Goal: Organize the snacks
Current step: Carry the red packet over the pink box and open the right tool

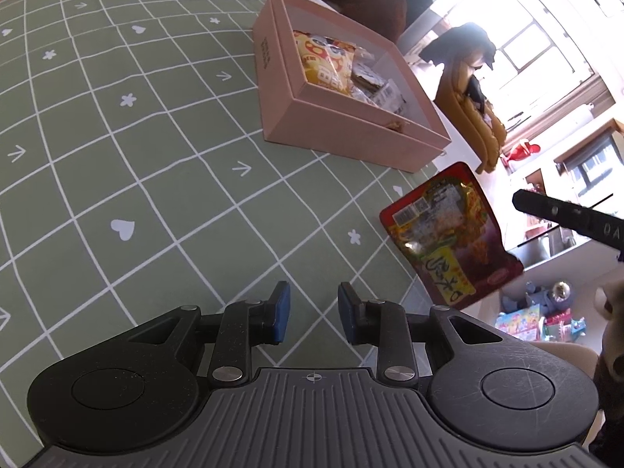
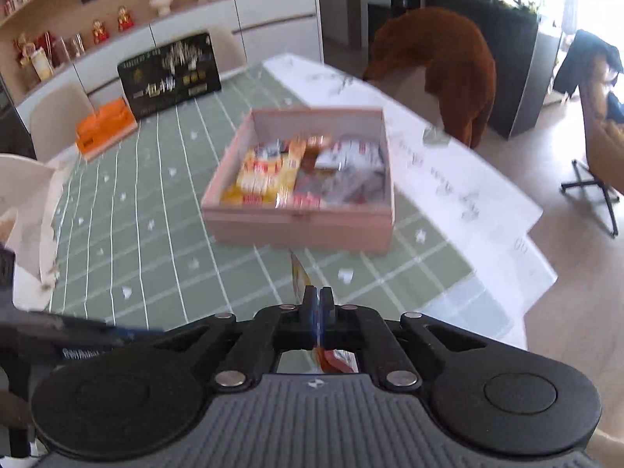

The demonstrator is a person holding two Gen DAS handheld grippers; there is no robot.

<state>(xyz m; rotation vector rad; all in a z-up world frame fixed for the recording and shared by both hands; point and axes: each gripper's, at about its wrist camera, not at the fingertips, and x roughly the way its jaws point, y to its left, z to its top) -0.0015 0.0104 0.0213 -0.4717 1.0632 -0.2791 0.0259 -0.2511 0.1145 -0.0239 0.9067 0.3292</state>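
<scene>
A pink open box [image 1: 351,132] stands on the green checked tablecloth [image 1: 136,136] and holds several snack packets [image 1: 327,62]. In the right wrist view the same box [image 2: 300,226] lies straight ahead, its snacks [image 2: 273,179] blurred. My right gripper [image 2: 316,300] is shut on a red snack packet [image 2: 298,273], seen edge-on between the pads. In the left wrist view that red packet [image 1: 448,234] hangs above the table's edge, beside a black finger [image 1: 565,214] of the right gripper. My left gripper [image 1: 314,308] hovers over the cloth, open, with nothing between its blue pads.
A black gift box [image 2: 171,74] and an orange box [image 2: 105,124] sit at the table's far end. White paper sheets [image 2: 448,179] cover the table's right side. A brown plush figure [image 2: 440,70] stands beyond the table, and a tan chair [image 2: 600,117] at the right.
</scene>
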